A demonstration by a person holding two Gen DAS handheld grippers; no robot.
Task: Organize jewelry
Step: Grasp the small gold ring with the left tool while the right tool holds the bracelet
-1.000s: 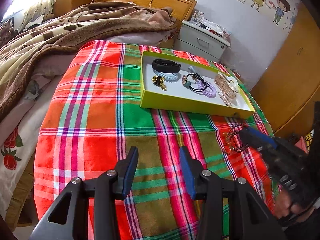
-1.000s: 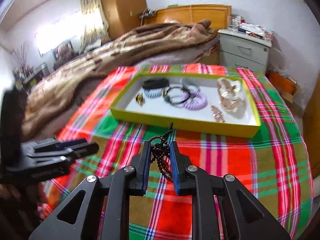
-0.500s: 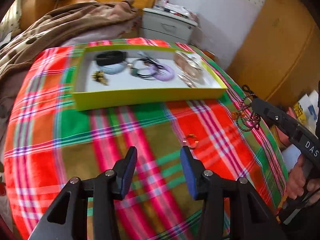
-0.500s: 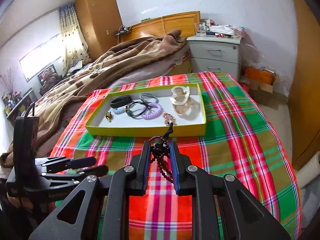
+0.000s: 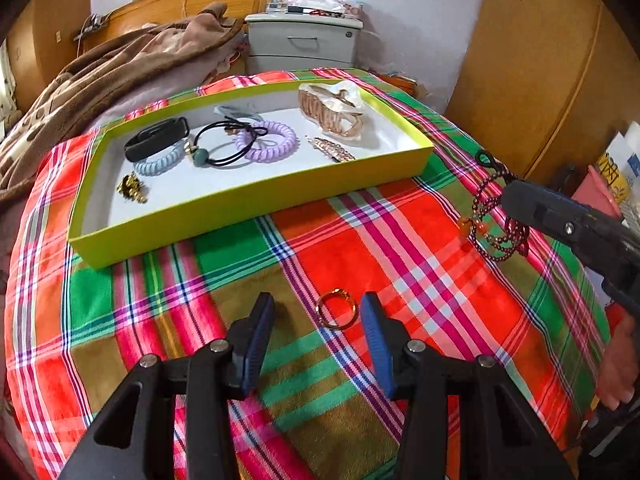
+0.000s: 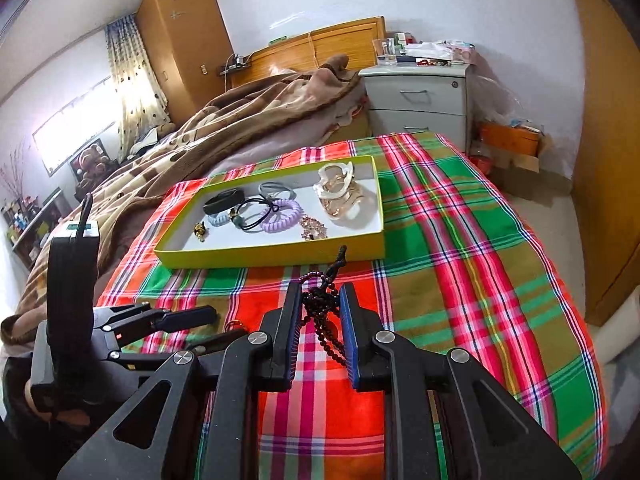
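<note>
One plaid cloth (image 5: 400,240), red/green/pink, is spread over the bed end. On it is set 1 yellow-green tray (image 5: 256,208) w/ white floor. Inside the tray are counted: 1 rose-gold claw clip (image 5: 332,114) at the far right end; 2 coil hair ties, 1 lilac (image 5: 266,142) and 1 pale blue (image 5: 158,162); 1 black band (image 5: 156,139) lying on the blue coil; 1 black elastic w/ green bead (image 5: 222,152); 1 grey tie (image 5: 236,113); 1 sparkly hair pin (image 5: 331,148); 1 small gold piece (image 5: 132,192) near the left end.

Outside the tray: 1 gold ring (image 5: 336,314) on the cloth, lying between the open fingers of the left gripper (image 5: 316,340), not touched. The right gripper (image 6: 320,334) is clamped on 1 dark beaded bracelet (image 6: 320,312), held above the cloth, near side of the tray. No legible writing is found.
</note>
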